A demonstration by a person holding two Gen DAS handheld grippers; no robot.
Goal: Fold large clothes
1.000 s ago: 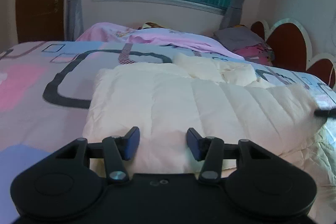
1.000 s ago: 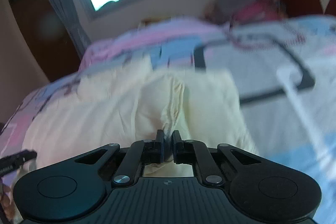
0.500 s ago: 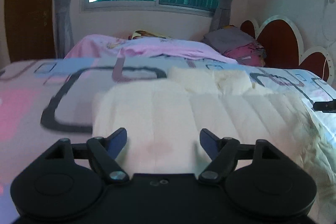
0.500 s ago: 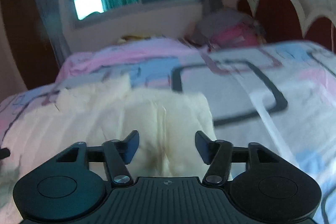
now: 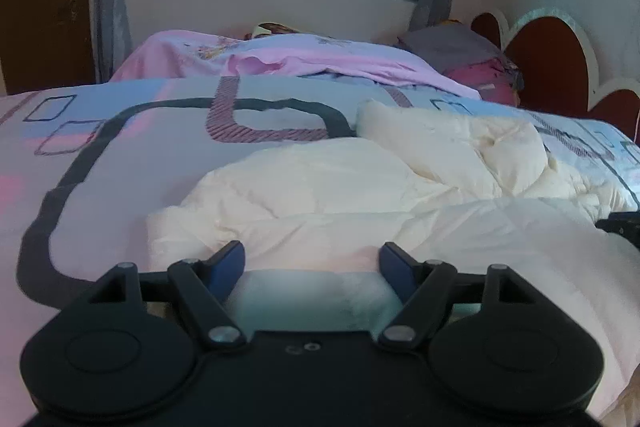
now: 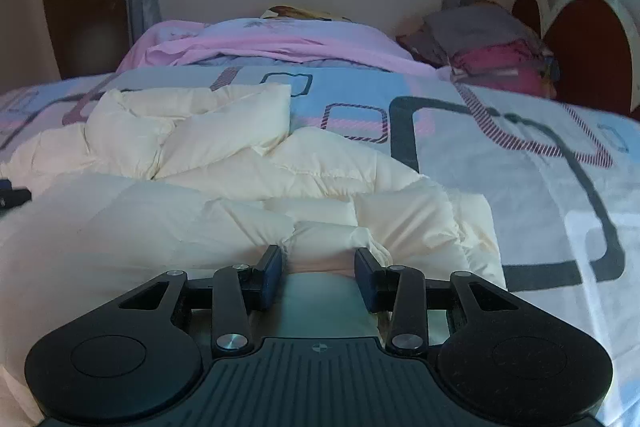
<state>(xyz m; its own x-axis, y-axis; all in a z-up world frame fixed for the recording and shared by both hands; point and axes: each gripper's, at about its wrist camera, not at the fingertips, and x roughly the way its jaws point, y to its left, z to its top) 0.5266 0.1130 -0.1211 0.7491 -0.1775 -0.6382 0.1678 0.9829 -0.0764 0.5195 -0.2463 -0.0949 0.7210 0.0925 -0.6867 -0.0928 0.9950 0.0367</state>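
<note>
Jacket [image 5: 360, 187], cream puffer, is lying bunched on the patterned bed [image 5: 120, 155]. Left tongs [image 5: 312, 263] are gaping wide over its near edge, gripping nothing. Right tongs [image 6: 318, 267] have just been narrowing around a fold, pads not pressing. Pink blanket [image 5: 320, 63] and pillows [image 6: 480, 43] are sitting beyond, well apart.

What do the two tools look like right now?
Both are matte black, with two round discs at the base and hinged linkage arms on silver pivot screws. The left tool has dark blue pads and a smooth body; the right tool has a ribbed body with a small crosshair mark.
</note>
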